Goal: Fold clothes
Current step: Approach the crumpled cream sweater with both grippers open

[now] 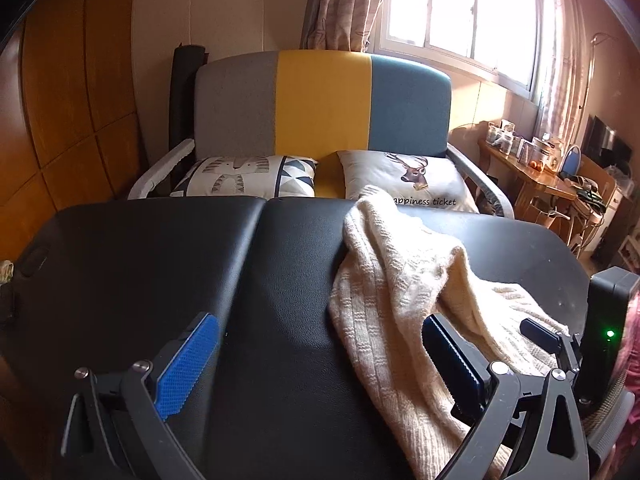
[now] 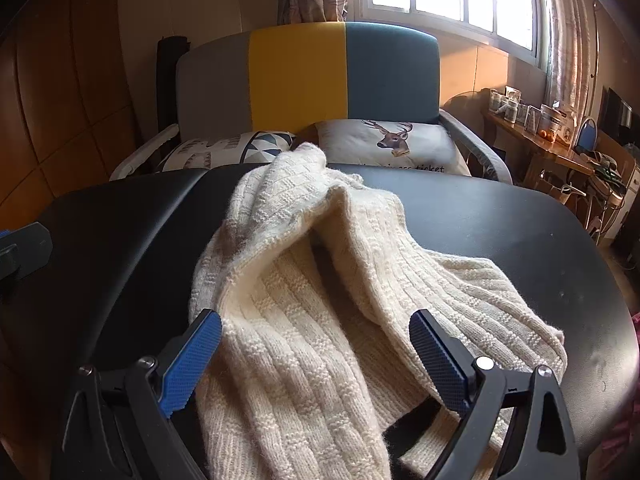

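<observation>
Cream knit sweater [image 2: 304, 300] lies between the open right hand-held gripper [image 2: 316, 356] jaws.

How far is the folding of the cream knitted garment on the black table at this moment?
Barely started. Done: the cream knitted garment lies on the black table, but rumpled in a loose heap, with no neat fold visible. In hand: nothing; the left gripper and the right gripper both have open jaws, the right one around the near fabric. Left: grasping, spreading flat and all the folds.
</observation>
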The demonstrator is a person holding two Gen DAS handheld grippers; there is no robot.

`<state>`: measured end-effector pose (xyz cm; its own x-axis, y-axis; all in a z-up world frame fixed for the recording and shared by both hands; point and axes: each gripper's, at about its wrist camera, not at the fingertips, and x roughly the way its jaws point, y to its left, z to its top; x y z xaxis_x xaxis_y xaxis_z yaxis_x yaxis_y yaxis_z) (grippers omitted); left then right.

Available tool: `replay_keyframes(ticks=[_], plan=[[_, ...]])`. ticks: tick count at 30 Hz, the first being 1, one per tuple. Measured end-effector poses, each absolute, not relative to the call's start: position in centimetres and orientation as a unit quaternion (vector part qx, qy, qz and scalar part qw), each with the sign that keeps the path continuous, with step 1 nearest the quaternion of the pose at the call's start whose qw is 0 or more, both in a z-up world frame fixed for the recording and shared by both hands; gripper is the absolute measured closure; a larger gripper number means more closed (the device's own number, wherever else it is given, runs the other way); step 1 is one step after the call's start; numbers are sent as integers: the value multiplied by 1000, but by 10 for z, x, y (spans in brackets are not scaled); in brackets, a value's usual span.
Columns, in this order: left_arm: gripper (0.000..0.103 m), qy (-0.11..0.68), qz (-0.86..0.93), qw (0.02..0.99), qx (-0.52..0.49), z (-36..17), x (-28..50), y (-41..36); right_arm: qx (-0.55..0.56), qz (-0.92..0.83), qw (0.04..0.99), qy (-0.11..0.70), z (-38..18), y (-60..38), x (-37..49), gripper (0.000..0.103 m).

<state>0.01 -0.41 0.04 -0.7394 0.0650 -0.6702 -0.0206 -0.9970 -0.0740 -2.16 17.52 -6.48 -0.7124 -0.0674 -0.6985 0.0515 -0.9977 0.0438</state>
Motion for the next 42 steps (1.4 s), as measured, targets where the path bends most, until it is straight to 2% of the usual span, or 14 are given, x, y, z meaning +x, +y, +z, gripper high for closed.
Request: replay_keyframes(ticks=[6, 10, 12, 20, 21, 26, 28, 29, 33, 36, 38, 40, 41, 42], plan=[[0, -40, 931, 28, -362, 0, 0, -10, 380, -924, 30, -16, -65, 182, -17, 6], [0, -11, 931, 33, -363, -13, 4, 6, 383, -923, 25, -12, -67, 180, -19, 6], [0, -27, 920, 72, -384, -25, 1, 4, 388, -921, 21, -7, -68, 177, -20, 6], [0, -69, 888, 117, -440, -66, 7, -23, 412, -909, 57, -4, -73, 190, -20, 6], [0, -83, 879, 135, -450, -72, 8, -30, 414, -908, 60, -9, -74, 196, -20, 10], [0, -167, 843, 150, -489, -100, 16, -79, 406, -905, 68, -108, -82, 273, 1, 12], [0, -188, 836, 136, -498, -108, 19, -97, 412, -899, 42, -143, -89, 311, 15, 19], [0, -194, 834, 126, -501, -110, 20, -104, 412, -895, 32, -166, -94, 329, 24, 25], [0, -191, 845, 87, -492, -111, 23, -117, 395, -875, 0, -281, -109, 397, 59, 25], [0, -208, 843, 103, -485, -111, 19, -106, 385, -843, -19, -375, -126, 431, 71, 25], [0, -193, 842, 122, -488, -108, 13, -88, 392, -819, -27, -417, -139, 444, 70, 25], [0, -166, 843, 146, -490, -99, 7, -69, 394, -810, -27, -433, -148, 445, 66, 30], [0, -156, 841, 161, -493, -94, 5, -60, 391, -809, -21, -438, -151, 443, 65, 44], [0, -146, 839, 173, -495, -90, 3, -48, 388, -808, -15, -443, -154, 441, 62, 68]])
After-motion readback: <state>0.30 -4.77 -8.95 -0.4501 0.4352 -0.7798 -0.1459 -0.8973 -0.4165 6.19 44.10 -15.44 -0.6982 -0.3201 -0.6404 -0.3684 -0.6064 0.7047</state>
